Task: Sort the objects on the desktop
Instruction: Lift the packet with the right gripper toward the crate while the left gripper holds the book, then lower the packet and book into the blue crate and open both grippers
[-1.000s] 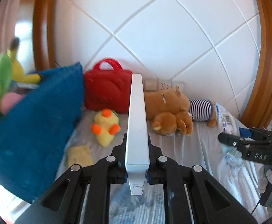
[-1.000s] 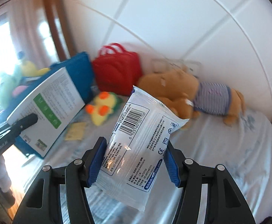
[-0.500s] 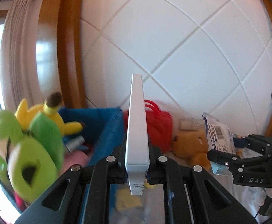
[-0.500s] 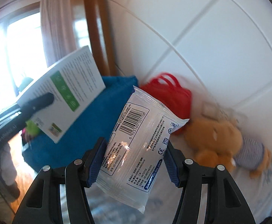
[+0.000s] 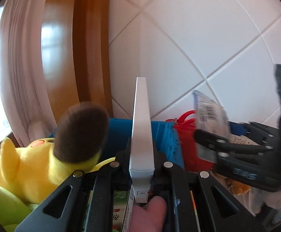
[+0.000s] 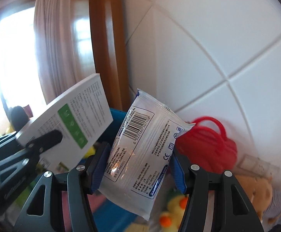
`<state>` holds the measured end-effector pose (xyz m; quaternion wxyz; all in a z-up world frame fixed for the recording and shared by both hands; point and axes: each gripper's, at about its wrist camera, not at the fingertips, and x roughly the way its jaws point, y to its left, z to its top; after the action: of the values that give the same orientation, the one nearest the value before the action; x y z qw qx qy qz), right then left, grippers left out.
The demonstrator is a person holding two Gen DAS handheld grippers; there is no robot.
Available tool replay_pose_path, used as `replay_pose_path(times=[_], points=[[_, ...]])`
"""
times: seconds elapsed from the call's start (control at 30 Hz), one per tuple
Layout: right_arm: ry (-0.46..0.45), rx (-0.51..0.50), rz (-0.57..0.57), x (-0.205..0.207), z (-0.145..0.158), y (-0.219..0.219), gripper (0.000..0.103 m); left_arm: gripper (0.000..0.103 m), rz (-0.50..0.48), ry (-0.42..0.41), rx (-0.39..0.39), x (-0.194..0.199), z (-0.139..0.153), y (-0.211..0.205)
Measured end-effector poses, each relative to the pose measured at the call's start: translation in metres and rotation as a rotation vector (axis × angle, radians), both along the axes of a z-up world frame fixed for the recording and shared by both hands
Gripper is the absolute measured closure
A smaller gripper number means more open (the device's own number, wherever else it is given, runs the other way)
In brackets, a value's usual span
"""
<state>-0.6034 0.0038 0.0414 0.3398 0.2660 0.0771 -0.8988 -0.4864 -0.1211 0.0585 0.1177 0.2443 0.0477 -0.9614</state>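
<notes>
My left gripper [image 5: 141, 150] is shut on a flat white box [image 5: 141, 127], held edge-on above the blue fabric bin [image 5: 165, 135]. The box's printed face with a green label shows in the right wrist view [image 6: 72, 123], with the left gripper [image 6: 42, 145] clamped on it. My right gripper [image 6: 137, 166] is shut on a clear wet-wipes pack [image 6: 142, 150] with a barcode, held up beside the bin. It also appears blurred in the left wrist view [image 5: 210, 116].
A yellow plush with a brown ear tip [image 5: 43, 154] and a green plush [image 5: 3, 205] sit in the bin. A red handbag [image 6: 208, 145], a brown teddy [image 6: 256, 193] and a yellow duck plush [image 6: 175, 210] lie by the white tiled wall [image 6: 217, 38]. A wooden frame [image 5: 90, 58] and curtain stand left.
Both grippers have risen and swung left toward the blue bin with their loads still held. The plush toys in the bin are now close under the left gripper.
</notes>
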Motion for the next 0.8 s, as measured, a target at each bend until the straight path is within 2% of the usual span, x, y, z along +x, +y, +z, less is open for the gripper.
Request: replay_pose_path(times=[0.13,0.23,0.3,0.33,0.37,0.43,0.73,0.8], points=[[-0.004,0.075,0.031,-0.022,-0.017,-0.046,0.044,0.090,-0.001,-0.021,0.068,-0.008,-0.009,-0.018],[-0.014,0.091,0.041,-0.031,-0.027,-0.062,0.043,0.089,0.012,-0.013,0.055,-0.008,-0.009,-0.014],[-0.017,0.088,0.053,-0.032,-0.030,-0.066,0.041,0.084,0.029,-0.013,0.048,-0.008,-0.010,-0.014],[-0.017,0.090,0.054,-0.033,-0.032,-0.068,0.041,0.073,0.038,-0.013,0.044,-0.009,-0.010,-0.013],[-0.019,0.091,0.055,-0.034,-0.033,-0.069,0.041,0.056,0.042,-0.010,0.040,-0.007,-0.010,-0.012],[-0.022,0.084,0.058,-0.036,-0.035,-0.067,0.038,0.047,0.049,-0.001,0.031,-0.005,-0.011,-0.010],[-0.013,0.078,0.029,-0.020,-0.024,-0.038,0.036,0.045,0.040,-0.006,0.020,0.001,-0.009,-0.004],[-0.013,0.077,0.022,-0.016,-0.022,-0.031,0.036,0.042,0.035,-0.002,0.023,0.006,-0.009,-0.002]])
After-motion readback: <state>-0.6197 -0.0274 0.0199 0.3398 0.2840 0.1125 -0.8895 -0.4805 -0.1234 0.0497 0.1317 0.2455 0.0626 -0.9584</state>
